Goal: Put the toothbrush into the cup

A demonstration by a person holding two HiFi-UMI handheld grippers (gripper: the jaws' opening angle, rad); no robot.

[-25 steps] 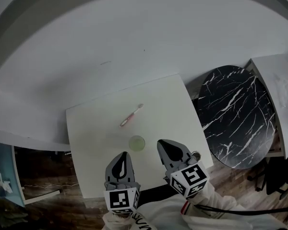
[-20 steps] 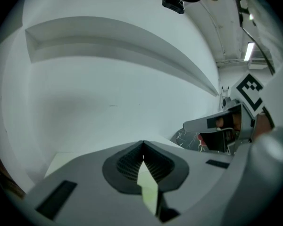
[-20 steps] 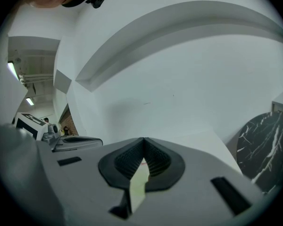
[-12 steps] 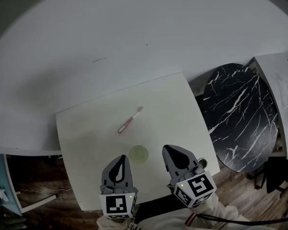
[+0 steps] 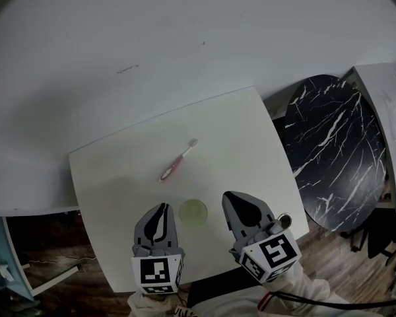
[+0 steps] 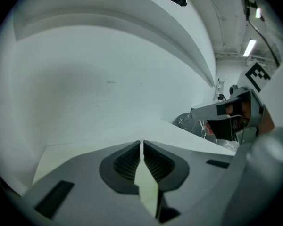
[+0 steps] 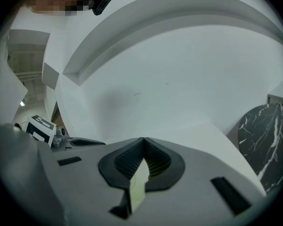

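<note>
A pink toothbrush [image 5: 177, 161] lies aslant on the white square table [image 5: 237, 137], head toward the far right. A pale green cup [image 5: 193, 211] stands upright nearer the front edge, seen from above. My left gripper [image 5: 162, 207] hovers just left of the cup, jaws shut with nothing between them. My right gripper [image 5: 231, 197] hovers just right of the cup, also shut and empty. In the left gripper view the left gripper [image 6: 141, 142] shows tips meeting over the table; in the right gripper view the right gripper [image 7: 143, 139] looks the same. Toothbrush and cup are hidden in both gripper views.
A round black marble-patterned table [image 5: 333, 150] stands to the right of the white table. A white wall [image 5: 185, 38] rises behind. Wooden floor [image 5: 59, 256] shows at the lower left, and a white counter [image 5: 389, 104] at the far right.
Both grippers have sunk toward the table's front edge, either side of the cup. The view has shifted, so the table sits higher and more to the left. Jaws stayed shut.
</note>
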